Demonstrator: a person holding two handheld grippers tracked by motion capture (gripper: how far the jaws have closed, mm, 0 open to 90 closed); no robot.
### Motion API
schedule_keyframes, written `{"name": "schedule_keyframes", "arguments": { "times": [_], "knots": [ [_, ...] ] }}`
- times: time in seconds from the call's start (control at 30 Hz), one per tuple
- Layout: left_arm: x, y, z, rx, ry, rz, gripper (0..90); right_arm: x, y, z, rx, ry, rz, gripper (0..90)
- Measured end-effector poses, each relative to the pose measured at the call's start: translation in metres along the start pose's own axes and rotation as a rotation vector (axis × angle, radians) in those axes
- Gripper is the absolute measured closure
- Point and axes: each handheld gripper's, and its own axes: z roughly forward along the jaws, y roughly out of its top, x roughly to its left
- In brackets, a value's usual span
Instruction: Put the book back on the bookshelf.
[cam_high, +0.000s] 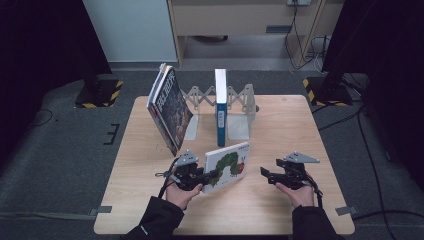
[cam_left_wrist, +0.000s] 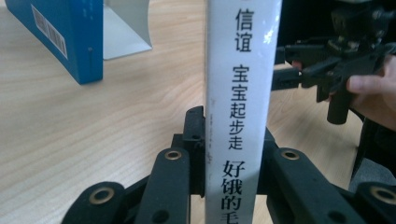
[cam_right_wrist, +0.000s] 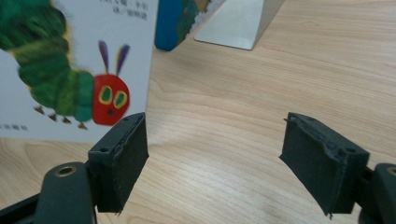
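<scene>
The left gripper (cam_high: 206, 176) is clamped on the spine of the caterpillar picture book (cam_high: 229, 165), holding it upright near the table's (cam_high: 280, 210) front edge — likely bound for the expanding book rack (cam_high: 240, 107). The right gripper (cam_high: 264, 172) waits just beside it, jaws wide and empty — ready to steady the cover.

3 books (cam_high: 227, 166), 1 bookend rack (cam_high: 240, 107), 2 claws (cam_high: 212, 175)

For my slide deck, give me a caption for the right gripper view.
Open right tongs face the caterpillar book above the wooden table.
</scene>
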Motion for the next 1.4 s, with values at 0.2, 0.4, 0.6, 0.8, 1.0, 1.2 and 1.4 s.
{"name": "schedule_keyframes", "arguments": {
  "times": [0.2,0.4,0.6,0.8,1.0,1.2,1.4],
  "knots": [
    [0.003,0.012,-0.004,-0.030,0.028,0.005,74.5,-0.005,-0.001,-0.001,0.015,-0.032,-0.010,22.4],
    [0.008,0.024,-0.006,-0.069,0.060,-0.011,74.5,-0.012,-0.004,-0.001,0.061,-0.084,-0.023,21.6],
    [0.006,0.036,-0.002,-0.095,0.084,-0.009,74.5,-0.015,-0.006,0.000,0.083,-0.100,-0.034,21.5],
    [0.005,0.046,0.003,-0.140,0.093,-0.025,74.5,-0.017,-0.007,0.000,0.098,-0.111,-0.039,21.1],
    [0.004,0.054,0.010,-0.156,0.117,-0.027,74.5,-0.019,-0.009,0.001,0.114,-0.119,-0.038,20.8],
    [0.004,0.065,0.014,-0.179,0.151,-0.007,74.5,-0.019,-0.010,0.002,0.121,-0.120,-0.035,20.8],
    [-0.001,0.075,0.023,-0.194,0.181,0.026,74.5,-0.020,-0.010,0.003,0.127,-0.120,-0.040,20.8]
  ]
}}
